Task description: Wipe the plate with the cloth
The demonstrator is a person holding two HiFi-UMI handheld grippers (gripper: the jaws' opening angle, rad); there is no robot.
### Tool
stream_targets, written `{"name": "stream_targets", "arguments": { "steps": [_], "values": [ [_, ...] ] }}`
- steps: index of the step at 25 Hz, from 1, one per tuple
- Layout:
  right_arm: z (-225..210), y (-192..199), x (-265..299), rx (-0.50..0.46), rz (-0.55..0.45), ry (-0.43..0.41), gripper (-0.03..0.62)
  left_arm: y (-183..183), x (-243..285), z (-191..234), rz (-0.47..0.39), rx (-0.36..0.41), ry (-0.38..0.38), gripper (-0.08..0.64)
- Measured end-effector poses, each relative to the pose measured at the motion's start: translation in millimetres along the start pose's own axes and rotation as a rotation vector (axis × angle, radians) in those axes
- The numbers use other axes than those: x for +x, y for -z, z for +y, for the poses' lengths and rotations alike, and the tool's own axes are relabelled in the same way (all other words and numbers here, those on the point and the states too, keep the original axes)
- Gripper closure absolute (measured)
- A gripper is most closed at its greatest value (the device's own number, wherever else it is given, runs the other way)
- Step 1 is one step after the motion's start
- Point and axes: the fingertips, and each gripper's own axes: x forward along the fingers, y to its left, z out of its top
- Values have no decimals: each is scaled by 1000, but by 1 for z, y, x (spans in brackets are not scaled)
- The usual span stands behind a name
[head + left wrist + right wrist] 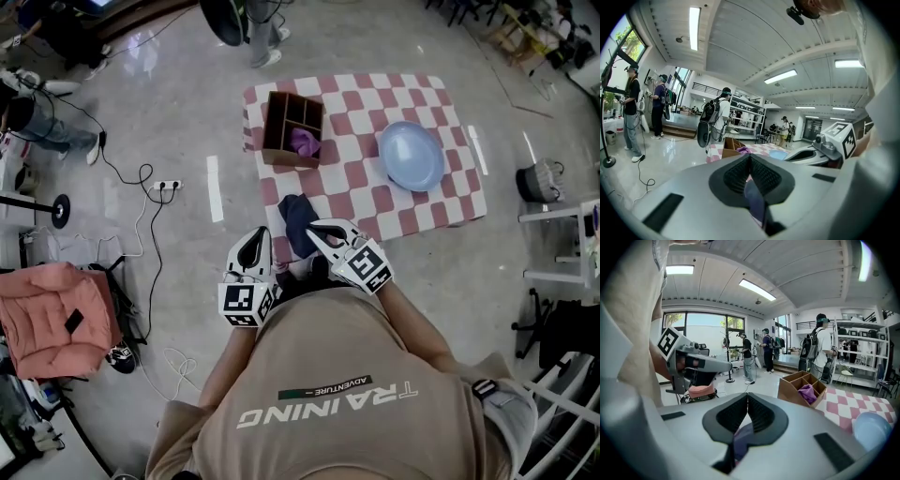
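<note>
A dark blue cloth (296, 220) lies crumpled near the front edge of the checkered table (375, 202). The pale blue plate (411, 156) rests at the table's right side, apart from the cloth. My left gripper (264, 232) hovers just left of the cloth, its jaws shut and empty. My right gripper (311, 227) is over the cloth's near right edge, also shut with nothing between its pads. In the left gripper view the left gripper (750, 155) has its tips together, with the cloth (754, 199) seen below. In the right gripper view the right gripper (747, 394) looks the same, with the cloth (740, 439) beneath and the plate (871, 427) far right.
A brown divided box (292, 129) holding a purple cloth (305, 142) stands at the table's back left. A power strip (165, 186) and cables lie on the floor to the left, and a pink cushion (47, 314) lower left. Metal racks (562, 244) stand on the right. People stand beyond.
</note>
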Motion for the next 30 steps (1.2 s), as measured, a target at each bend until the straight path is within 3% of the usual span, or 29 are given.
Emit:
{"name": "stream_targets", "arguments": {
  "steps": [6,14,24,25,26,27,30],
  "values": [
    [6,58,23,-146,147,-52,574,0,-5,-4,14,10,-14,546],
    [0,99,45,-104,226,-95,574,6,-18,7,31,4,-74,546],
    [-6,93,58,-121,216,-127,572,-2,-26,27,-5,2,-140,546],
    [-5,93,60,-104,216,-143,551,-3,-26,29,-9,0,-144,546],
    [-4,94,63,-84,218,-161,242,-5,-25,31,-12,-1,-148,546],
    [-4,95,65,-71,224,-172,183,-6,-25,32,-16,0,-150,546],
    [-4,106,67,-98,266,-172,183,-9,-24,35,-30,4,-156,546]
  ]
}}
